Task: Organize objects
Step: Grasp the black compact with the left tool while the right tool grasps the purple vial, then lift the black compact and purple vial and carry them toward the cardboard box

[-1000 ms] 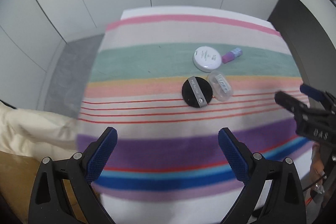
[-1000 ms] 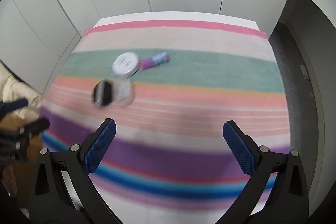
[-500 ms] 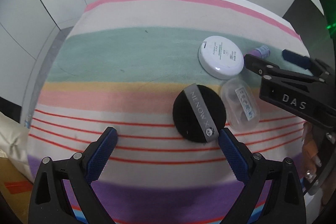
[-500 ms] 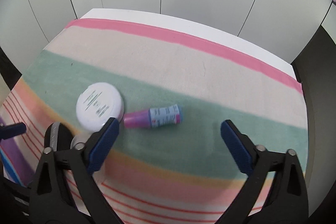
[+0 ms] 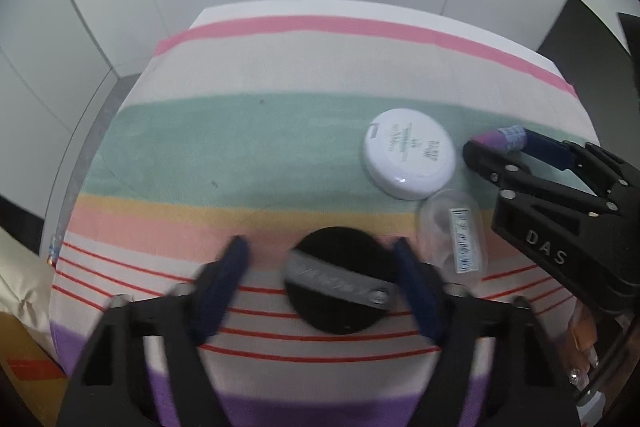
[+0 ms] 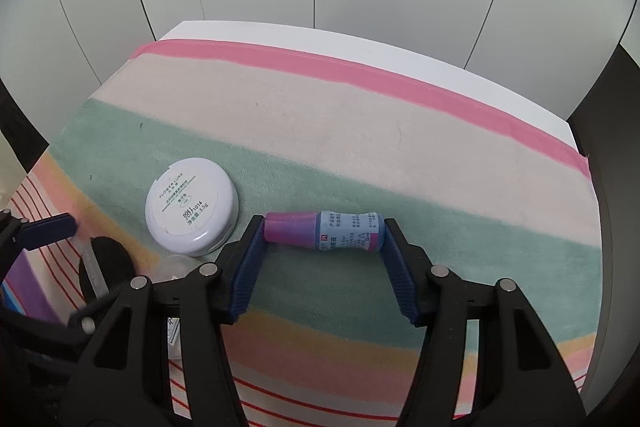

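A black round puff (image 5: 336, 307) with a grey strap lies on the striped cloth (image 5: 240, 147). My left gripper (image 5: 320, 247) straddles it with its jaws closing. The right finger (image 5: 416, 291) is at the puff's edge, and a gap shows beside the left finger. A small blue bottle (image 6: 340, 231) with a pink cap lies on its side on the green stripe. My right gripper (image 6: 324, 225) is closing, and its pads touch the bottle's two ends. A white round compact (image 5: 410, 159) and a clear plastic case (image 5: 454, 235) sit between the two grippers.
The cloth (image 6: 360, 107) covers a white table set against white wall panels. The compact (image 6: 192, 205) lies just left of the right gripper's left finger. A person's hand (image 5: 584, 339) shows at the right edge. Cream fabric (image 5: 16, 287) lies off the table's left side.
Both grippers came down close to the cloth. The left jaws narrowed around the black puff. The right jaws swung over to the bottle and narrowed onto its ends.
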Motion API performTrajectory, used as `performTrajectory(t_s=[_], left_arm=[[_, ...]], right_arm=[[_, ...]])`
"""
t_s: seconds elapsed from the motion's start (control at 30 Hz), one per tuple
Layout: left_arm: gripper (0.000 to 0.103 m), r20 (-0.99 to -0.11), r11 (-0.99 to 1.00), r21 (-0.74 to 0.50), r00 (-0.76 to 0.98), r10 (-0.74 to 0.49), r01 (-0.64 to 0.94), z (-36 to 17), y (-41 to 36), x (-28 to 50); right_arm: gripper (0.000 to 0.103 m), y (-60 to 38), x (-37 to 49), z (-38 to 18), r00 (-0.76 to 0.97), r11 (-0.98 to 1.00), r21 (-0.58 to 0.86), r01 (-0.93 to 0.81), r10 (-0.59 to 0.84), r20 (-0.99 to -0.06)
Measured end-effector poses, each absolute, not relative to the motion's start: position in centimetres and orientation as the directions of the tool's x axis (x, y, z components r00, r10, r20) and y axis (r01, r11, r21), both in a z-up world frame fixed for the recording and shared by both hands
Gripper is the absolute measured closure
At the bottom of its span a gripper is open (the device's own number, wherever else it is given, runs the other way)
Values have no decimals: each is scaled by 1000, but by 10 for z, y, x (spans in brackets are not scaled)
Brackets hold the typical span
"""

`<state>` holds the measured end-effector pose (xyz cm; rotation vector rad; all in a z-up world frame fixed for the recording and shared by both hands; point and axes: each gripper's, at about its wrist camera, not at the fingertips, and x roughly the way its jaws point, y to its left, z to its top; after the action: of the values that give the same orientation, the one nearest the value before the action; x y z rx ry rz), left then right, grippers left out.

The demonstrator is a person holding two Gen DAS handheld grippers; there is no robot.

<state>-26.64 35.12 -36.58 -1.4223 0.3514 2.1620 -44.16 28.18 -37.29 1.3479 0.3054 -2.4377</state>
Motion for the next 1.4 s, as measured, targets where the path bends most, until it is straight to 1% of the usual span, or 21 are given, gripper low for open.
performTrajectory(t_s=[0.03, 0.1, 0.27, 0.47, 0.6, 0.77, 0.83, 0.9, 0.97, 1.1, 1.2, 1.33, 1.4], left_arm=[[52, -907, -820, -68, -308, 289, -568, -364, 353, -265], [53, -908, -821, -66, -306, 285, -568, -362, 352, -266], [58, -912, -845, -104, -288, 291, -525, -357, 346, -272], [60, -906, -862, -65, -332, 261, -502, -338, 342, -273], [61, -905, -877, -61, -345, 251, -476, -315, 337, -276], [61, -873, -882, -28, -419, 251, -471, -262, 330, -274], [61, -856, -882, -14, -450, 254, -471, -236, 328, -271], [61, -842, -881, -9, -471, 262, -474, -208, 327, -269], [61, -836, -882, -4, -482, 261, -471, -188, 327, -267], [61, -812, -884, -27, -505, 291, -467, -132, 327, -264], [61, -787, -882, -48, -526, 322, -469, -82, 324, -258], [61, -752, -875, -41, -562, 345, -482, -26, 323, -246], [61, -740, -873, -44, -571, 355, -486, -2, 321, -239]], right_arm=[[43, 283, -441, -373, -494, -922, -21, 387, -188, -849], [43, 285, -440, -371, -496, -925, -10, 379, -194, -846], [43, 285, -437, -364, -501, -932, 5, 363, -200, -842], [43, 280, -430, -349, -505, -937, 0, 349, -189, -842], [43, 274, -423, -331, -506, -942, -5, 335, -176, -844], [43, 277, -417, -298, -488, -959, 6, 282, -149, -860], [43, 284, -412, -277, -494, -963, 24, 267, -158, -855], [43, 290, -407, -252, -515, -967, 10, 256, -145, -845], [44, 308, -396, -218, -528, -968, 5, 253, -143, -837], [44, 315, -389, -162, -535, -969, -13, 248, -126, -836], [44, 322, -379, -110, -572, -971, -45, 234, -100, -814], [44, 334, -359, -47, -622, -975, -27, 220, -119, -774], [44, 337, -351, -25, -637, -977, -16, 215, -128, -760]])
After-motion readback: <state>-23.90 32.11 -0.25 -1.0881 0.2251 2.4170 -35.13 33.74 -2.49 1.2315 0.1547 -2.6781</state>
